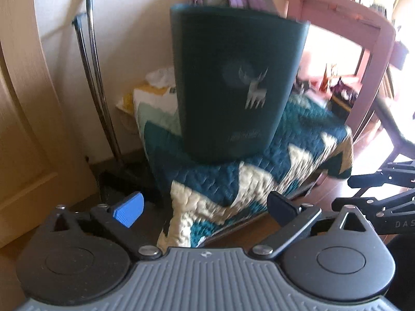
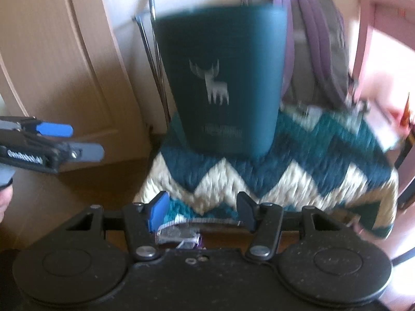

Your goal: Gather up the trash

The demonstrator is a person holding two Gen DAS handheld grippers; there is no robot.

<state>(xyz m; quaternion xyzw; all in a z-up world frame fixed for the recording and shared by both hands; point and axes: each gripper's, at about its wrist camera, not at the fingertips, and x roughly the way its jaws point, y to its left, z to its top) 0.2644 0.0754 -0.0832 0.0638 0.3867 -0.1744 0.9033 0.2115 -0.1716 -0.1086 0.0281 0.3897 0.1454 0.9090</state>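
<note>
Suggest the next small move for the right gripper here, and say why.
Probably lift the right gripper up over the dark green bin standing on the zigzag quilt. Something crinkly like a wrapper shows low between its fingers, though blur hides whether it is gripped. The bin's rim sits well above the fingers, and the left gripper is open and holds nothing.

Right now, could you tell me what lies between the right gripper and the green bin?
Only the zigzag quilt lies between the right gripper and the green bin, seen in the right wrist view; a crumpled wrapper sits below the fingers.
</note>
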